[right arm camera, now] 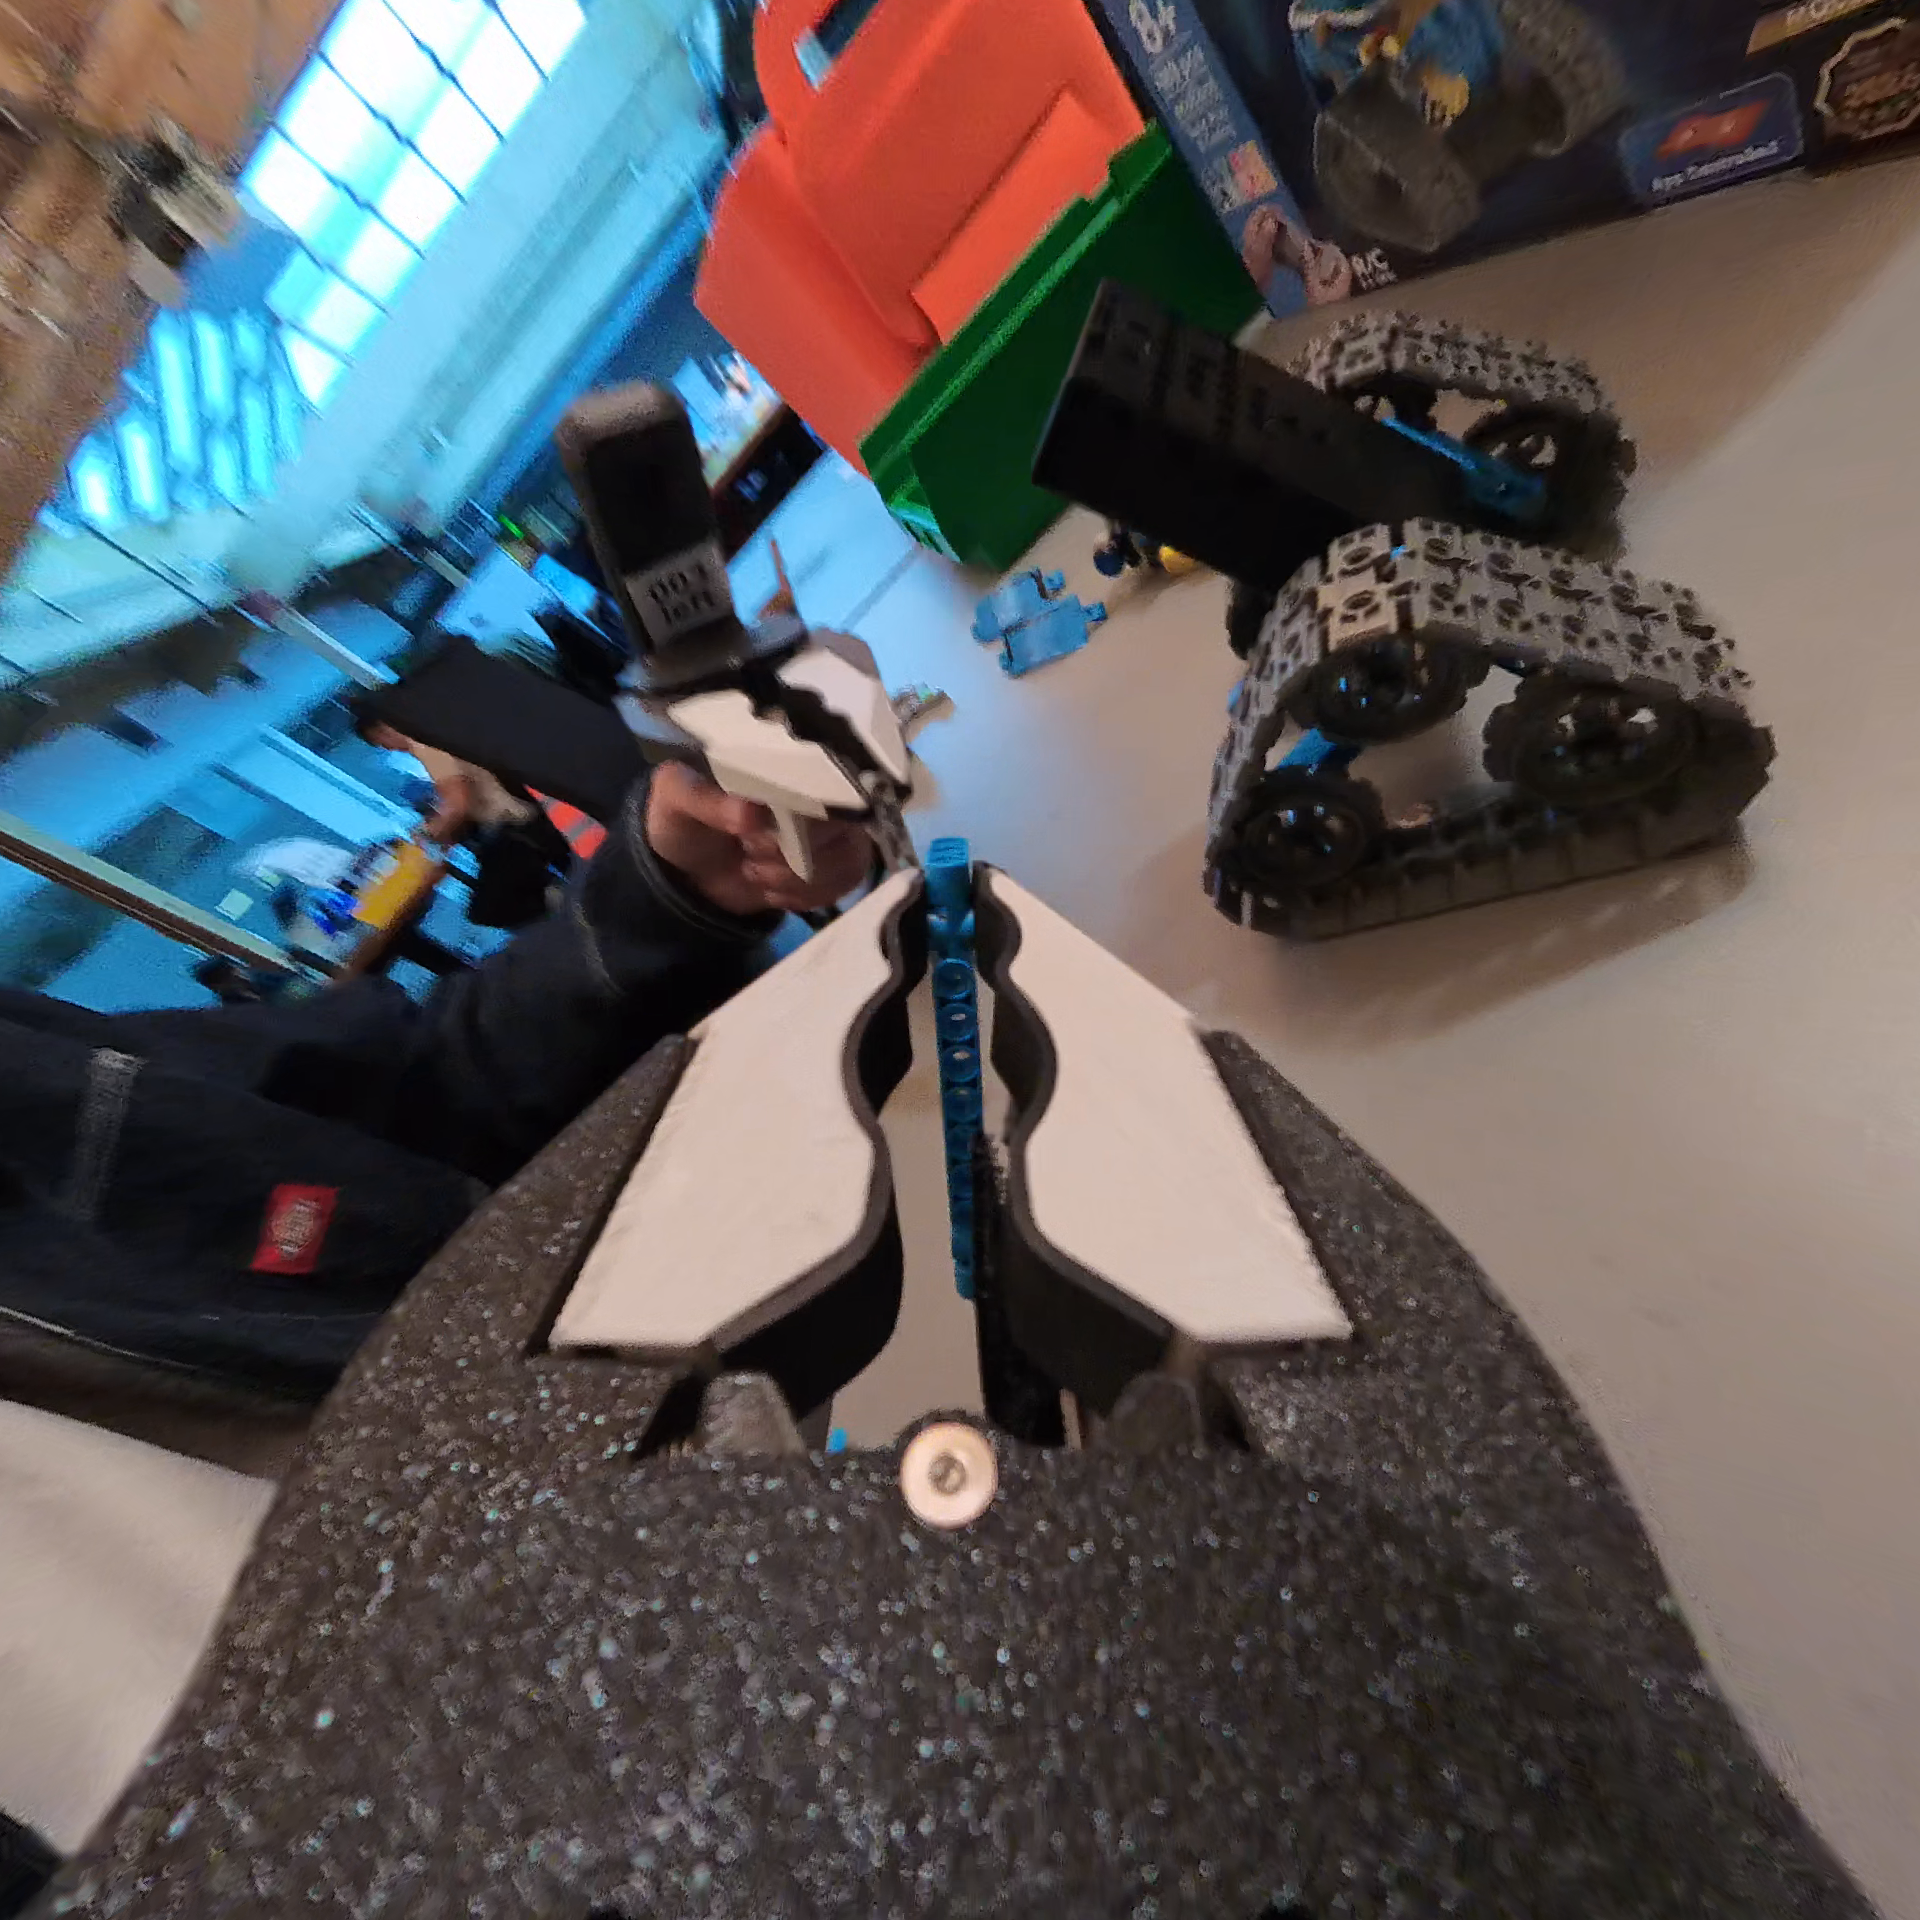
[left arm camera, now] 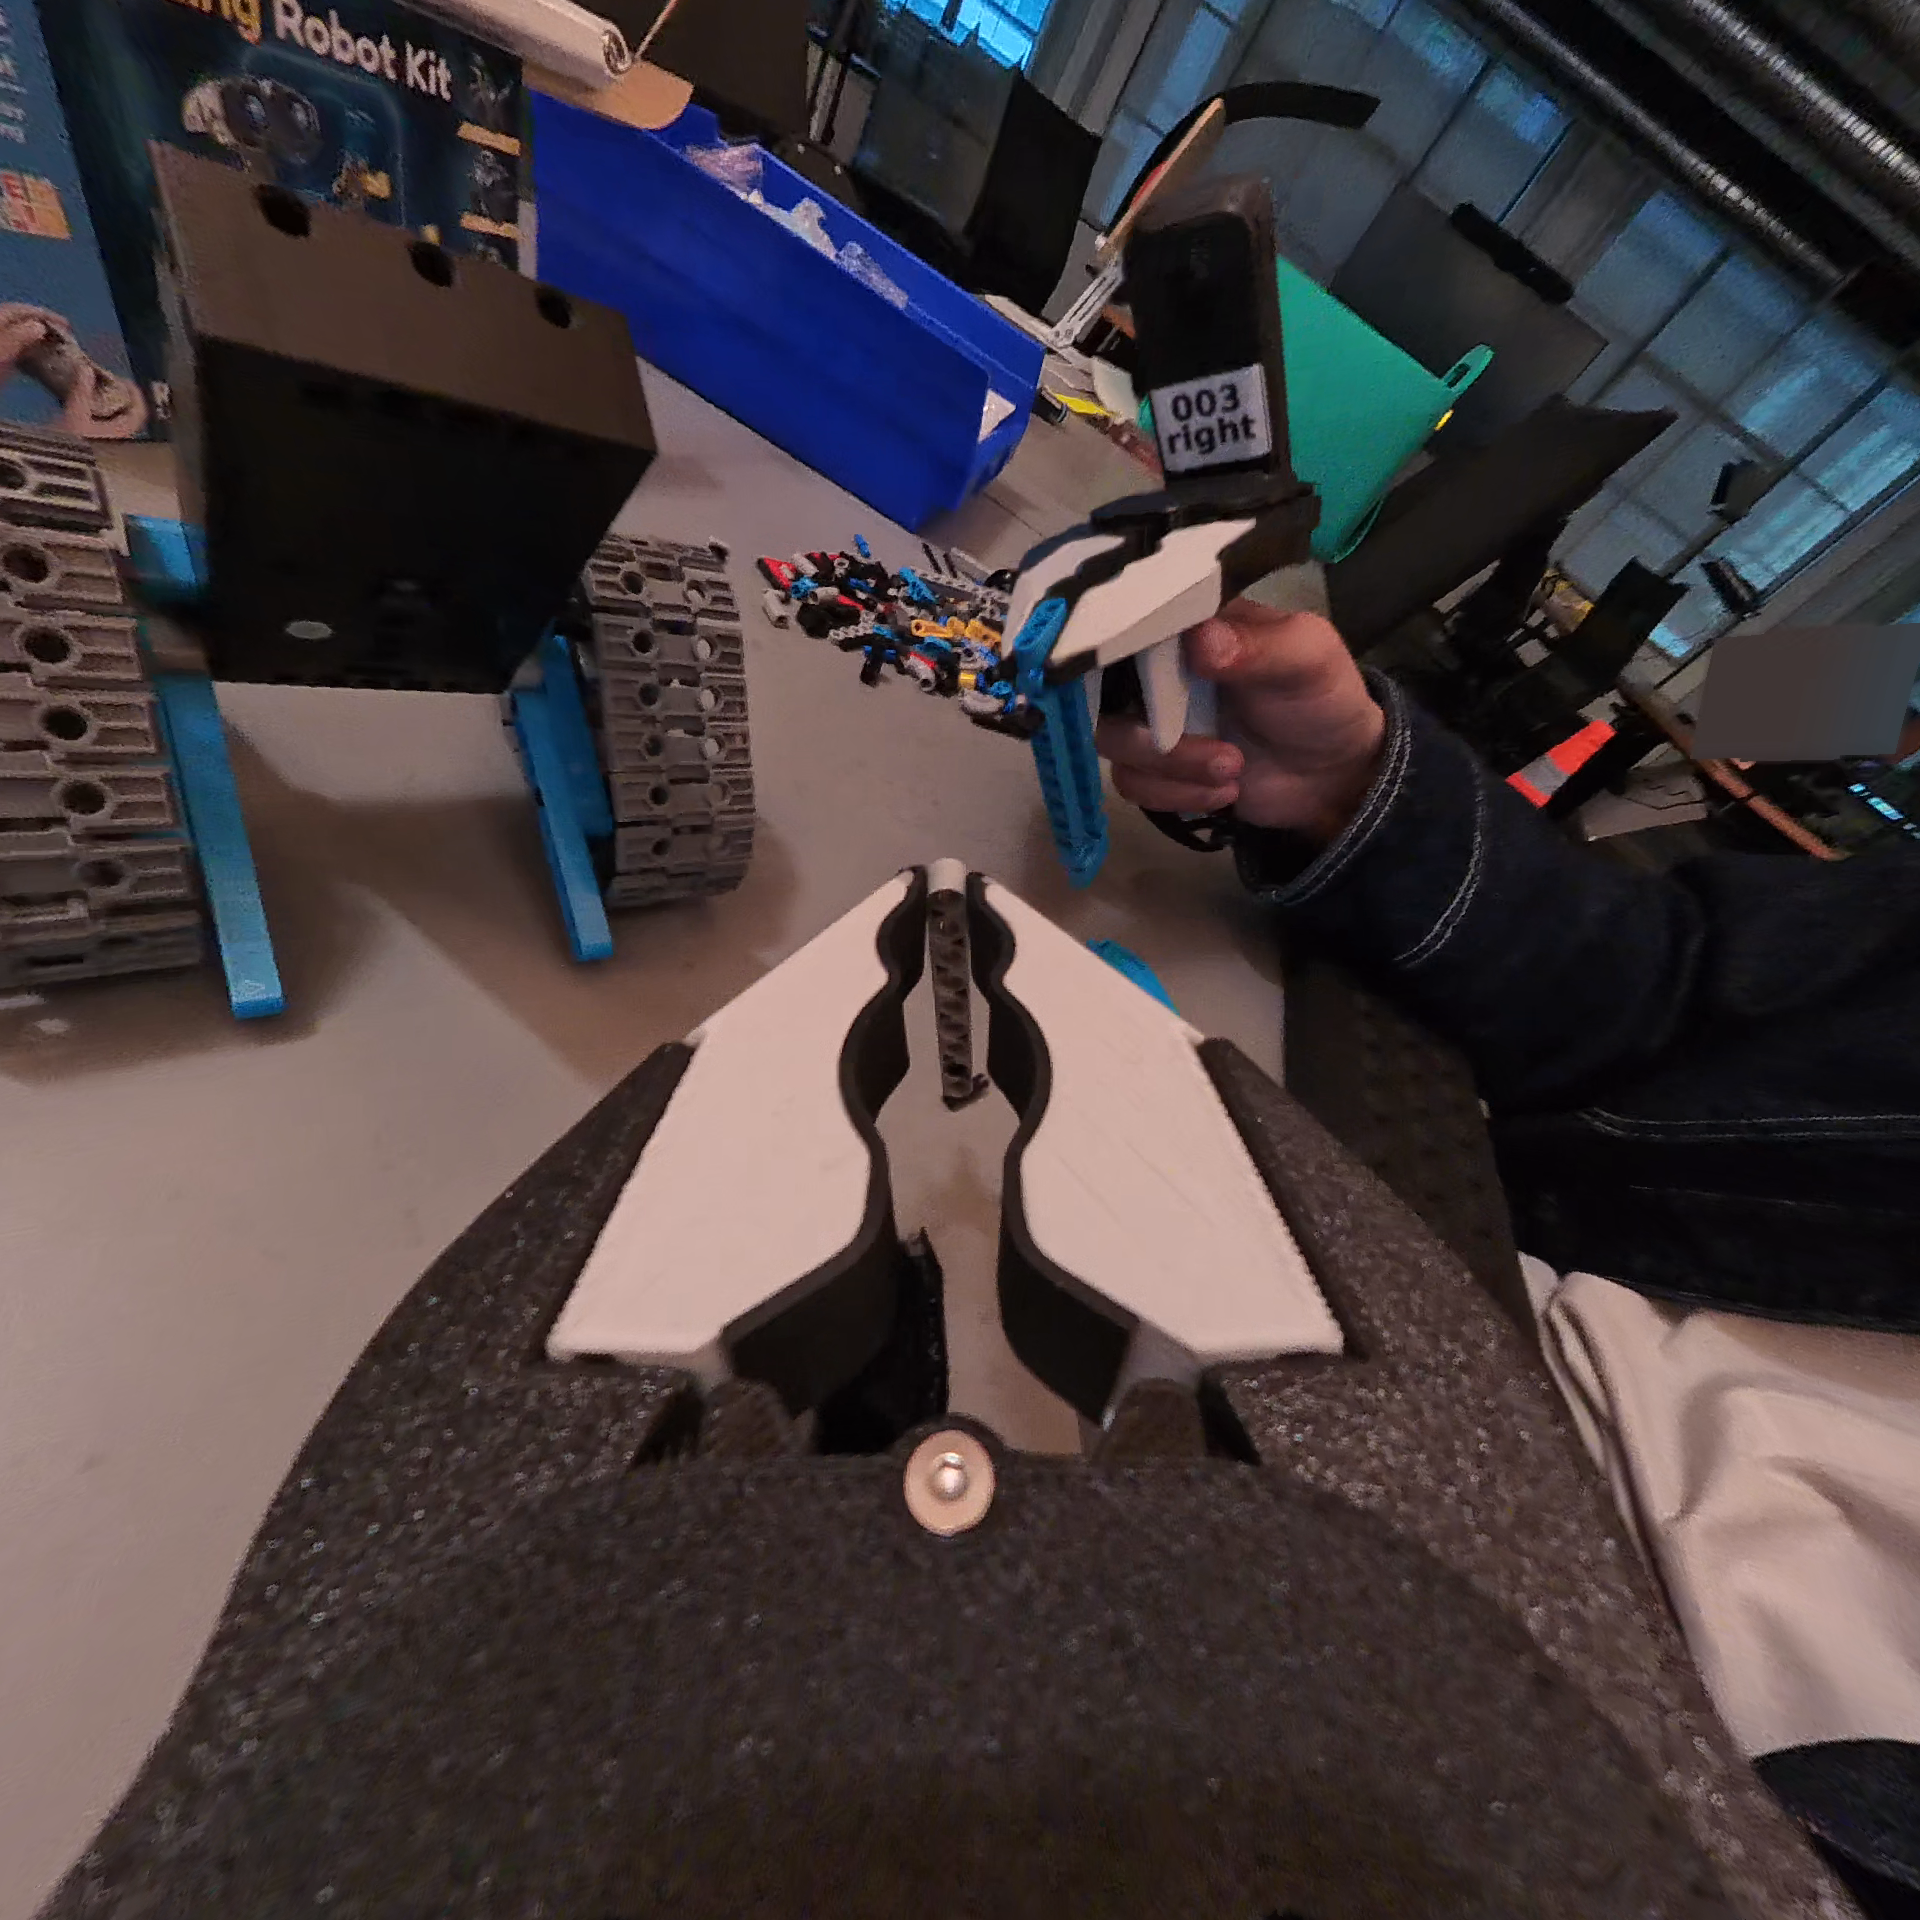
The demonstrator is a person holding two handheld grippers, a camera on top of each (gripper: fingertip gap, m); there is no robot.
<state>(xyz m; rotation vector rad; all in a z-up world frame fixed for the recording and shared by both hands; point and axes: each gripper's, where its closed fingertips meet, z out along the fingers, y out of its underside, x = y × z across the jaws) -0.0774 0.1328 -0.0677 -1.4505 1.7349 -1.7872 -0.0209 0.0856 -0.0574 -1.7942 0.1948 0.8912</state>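
Over the pale table [left arm camera: 436, 1195], left gripper [left arm camera: 945, 883] jaws clamp a grey beam [left arm camera: 951, 997]; right gripper [right arm camera: 951, 883] jaws clamp a blue beam [right arm camera: 958, 1049], near a tracked vehicle [right arm camera: 1486, 717].

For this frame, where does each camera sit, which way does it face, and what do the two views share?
Left wrist view: on the left gripper, shut on a grey beam, facing the tracked vehicle, parts pile and right hand.
Right wrist view: on the right gripper, shut on a blue beam, facing the left hand.
Shared: vehicle, table, the opposite gripper.
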